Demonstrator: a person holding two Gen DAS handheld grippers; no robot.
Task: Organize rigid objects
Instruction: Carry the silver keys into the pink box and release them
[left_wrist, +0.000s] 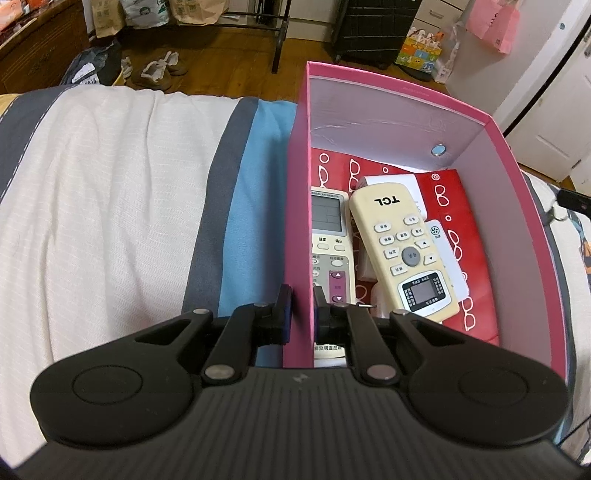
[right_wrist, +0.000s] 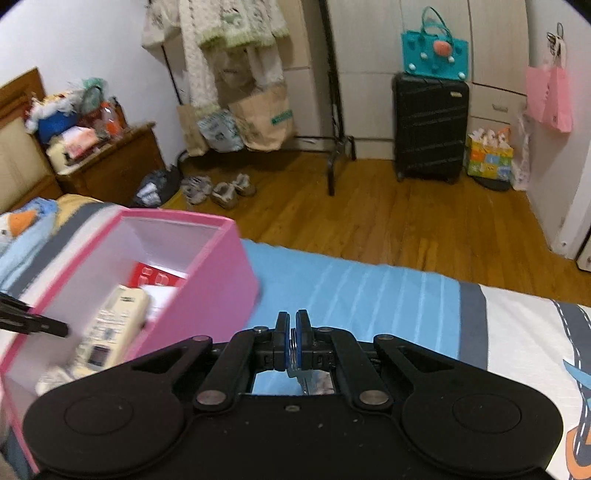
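The left gripper (left_wrist: 302, 314) is clamped on the near left wall of the pink box (left_wrist: 297, 206), one pad outside and one inside, pinching the cardboard between them. The box stands open on a bed covered by a striped sheet (left_wrist: 110, 192) of white, grey and blue. Inside, on red paper printed with white spectacles (left_wrist: 458, 206), lies a cream remote (left_wrist: 402, 247) marked "TCL", its small screen toward the gripper — the letters read upside down from the left wrist camera. Beside it, against the left wall, sits a second, paler remote (left_wrist: 328, 236) with a large grey display and buttons labelled in Chinese characters too small to read; the two overlap slightly near their middles. A white card with a fan symbol (left_wrist: 441, 240) peeks out from under the TCL remote's right side. A small blue round fitting (left_wrist: 438, 150) sits in the far right wall of the box. The right gripper (right_wrist: 292, 341) is clenched, its blue pads gripping a thin metal ring with what looks like keys (right_wrist: 310, 380) hanging below — blurred, so not certain. It hovers over the blue band of the sheet, just right of the box (right_wrist: 225, 280). Across the wooden floor stand a black suitcase (right_wrist: 430, 129) and a teal bag (right_wrist: 436, 48) on top
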